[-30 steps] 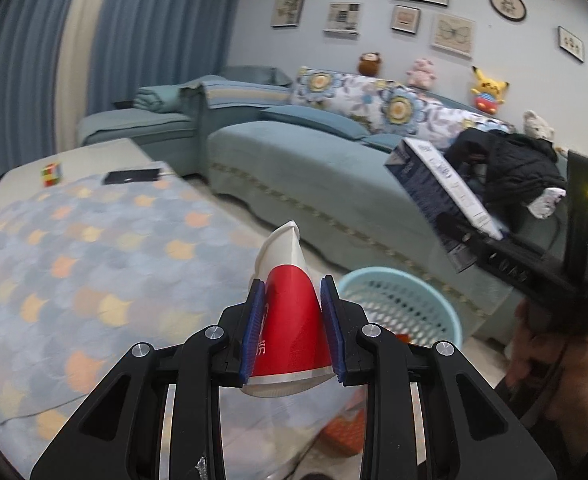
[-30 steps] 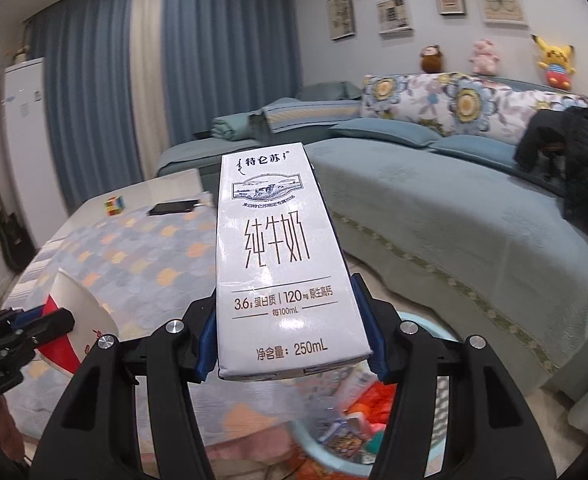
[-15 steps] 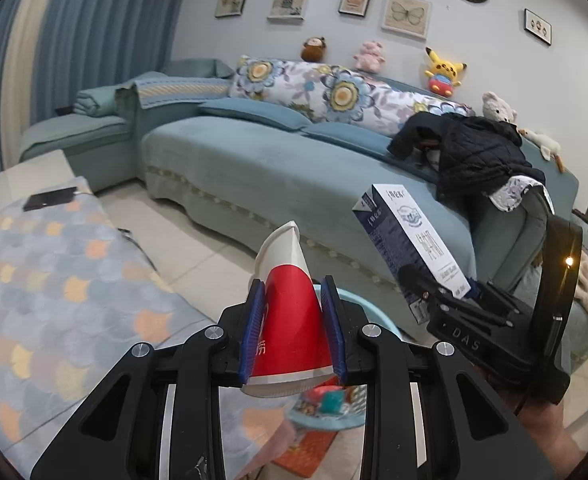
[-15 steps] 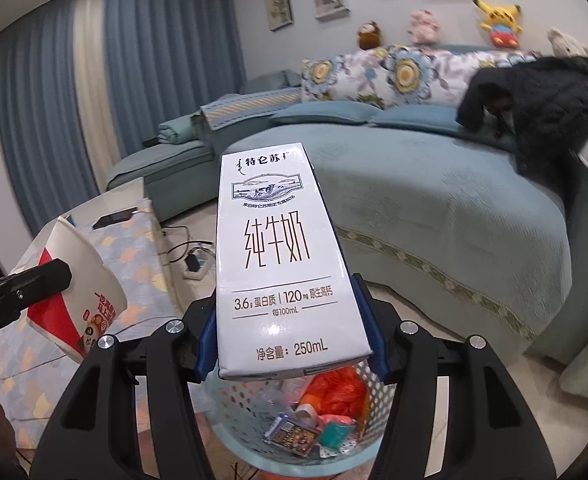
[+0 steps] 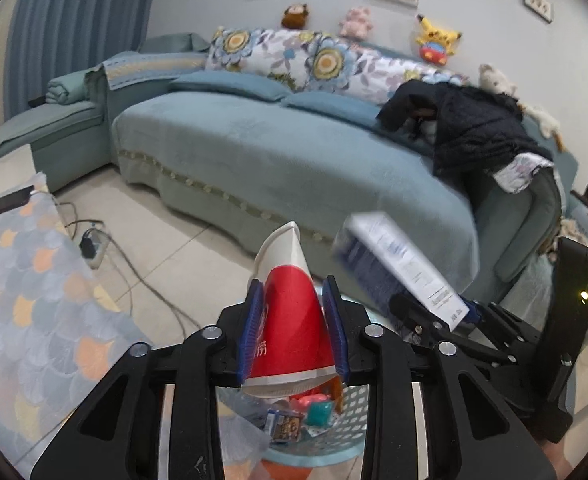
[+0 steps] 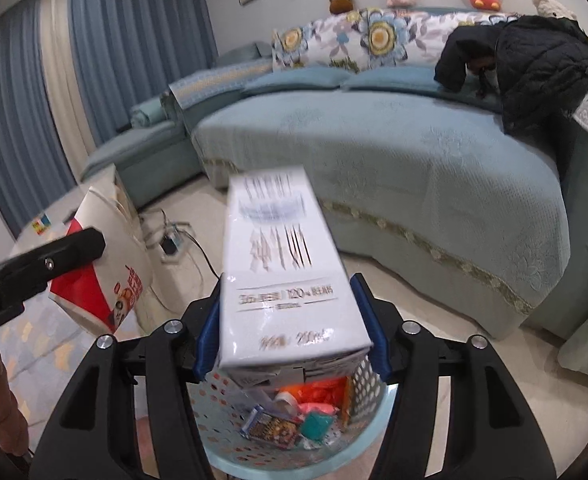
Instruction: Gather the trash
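Trash basket (image 6: 377, 400) sits directly below both your grippers, its open mouth facing up, so the coming move is a straight drop. Your right gripper (image 6: 290, 332) is clamped on the milk carton (image 6: 282, 264), long axis pointing forward and up along the fingers, its lower end right over the basket rim. The carton looks motion-blurred, so I can't tell if the grip is loosening. Your left gripper (image 5: 294, 336) pinches the red-and-white paper cup (image 5: 290, 320), squashed flat, tip pointing away, base over the basket (image 5: 353, 412). Right looks slightly better centred. Wrappers already lie inside; nothing blocks the mouth. Sofa (image 6: 433, 168) is ahead, patterned table cloth (image 5: 26, 300) to your left, cable (image 5: 134, 276) on the floor.
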The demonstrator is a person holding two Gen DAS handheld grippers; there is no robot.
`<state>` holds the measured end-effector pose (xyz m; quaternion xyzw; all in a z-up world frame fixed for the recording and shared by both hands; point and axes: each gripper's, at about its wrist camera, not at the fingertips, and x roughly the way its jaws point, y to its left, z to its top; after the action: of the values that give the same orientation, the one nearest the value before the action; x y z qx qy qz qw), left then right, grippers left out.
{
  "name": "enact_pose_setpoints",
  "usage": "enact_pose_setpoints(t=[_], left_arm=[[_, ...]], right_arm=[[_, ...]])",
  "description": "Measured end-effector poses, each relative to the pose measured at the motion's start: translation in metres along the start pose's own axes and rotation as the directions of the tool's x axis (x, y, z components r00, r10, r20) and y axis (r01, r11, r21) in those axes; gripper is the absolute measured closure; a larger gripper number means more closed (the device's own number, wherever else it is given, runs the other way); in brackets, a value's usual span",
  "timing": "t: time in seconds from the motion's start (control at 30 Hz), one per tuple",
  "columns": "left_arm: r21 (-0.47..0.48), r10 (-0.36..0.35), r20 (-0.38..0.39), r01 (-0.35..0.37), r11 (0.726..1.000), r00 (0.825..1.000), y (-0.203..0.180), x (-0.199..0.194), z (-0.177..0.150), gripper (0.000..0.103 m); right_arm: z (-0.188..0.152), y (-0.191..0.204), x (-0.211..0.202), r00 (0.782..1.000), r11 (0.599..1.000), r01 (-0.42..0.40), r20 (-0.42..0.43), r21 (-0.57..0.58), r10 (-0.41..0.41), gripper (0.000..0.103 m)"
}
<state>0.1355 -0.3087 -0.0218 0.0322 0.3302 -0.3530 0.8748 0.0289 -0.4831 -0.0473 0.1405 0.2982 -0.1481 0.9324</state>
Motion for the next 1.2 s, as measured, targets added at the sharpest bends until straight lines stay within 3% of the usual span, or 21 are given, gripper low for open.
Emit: enact_pose_setpoints(t=[0.03,0.07,0.43,0.53,0.6,0.8,0.93,1.07,1.2], left_arm=[[-0.007,0.016,-0.025,-0.016,1.000,1.000,0.002,0.007,0.000,0.045],[-0.010,0.020,-0.029,-0.020,1.000,0.999,0.004,0.009,0.002,0.041],[-0.066,0.066,-0.027,-0.068,0.996,0.997,0.045,-0.013,0.002,0.034],[-0.059,0.117,0.006,-0.117,0.991,0.993,0.051,-0.037,-0.006,0.017],[-0.036,0.144,0.029,-0.143,0.989,0.989,0.055,-0.058,-0.018,0.009],[-0.001,0.240,0.043,-0.240,0.971,0.970,0.070,-0.109,-0.054,0.008],[0.031,0.287,0.045,-0.289,0.957,0.957,0.079,-0.141,-0.078,0.008],[0.013,0.305,0.072,-0.307,0.952,0.949,0.090,-0.163,-0.098,0.008],[-0.032,0.320,0.047,-0.319,0.947,0.946,0.099,-0.163,-0.119,0.008]], right_arm=[[-0.001,0.000,0.003,1.000,1.000,0.006,-0.008,0.000,-0.006,0.040],[-0.002,0.000,0.005,1.000,1.000,0.010,-0.016,0.002,-0.010,0.040],[-0.004,-0.018,0.005,1.000,0.995,0.015,-0.026,0.097,-0.013,0.040],[-0.004,-0.016,-0.002,1.000,0.996,-0.003,0.000,0.091,0.003,0.040],[-0.005,-0.009,-0.010,0.999,0.997,0.035,0.024,0.063,-0.036,0.038],[-0.014,0.011,-0.028,0.987,0.987,0.155,0.033,0.049,-0.157,0.029],[-0.024,0.037,-0.046,0.974,0.978,0.210,0.081,0.013,-0.210,0.028],[-0.038,0.055,-0.056,0.987,0.989,0.145,0.074,0.001,-0.145,0.028],[-0.060,0.075,-0.066,0.990,0.992,0.125,0.064,-0.018,-0.124,0.028]])
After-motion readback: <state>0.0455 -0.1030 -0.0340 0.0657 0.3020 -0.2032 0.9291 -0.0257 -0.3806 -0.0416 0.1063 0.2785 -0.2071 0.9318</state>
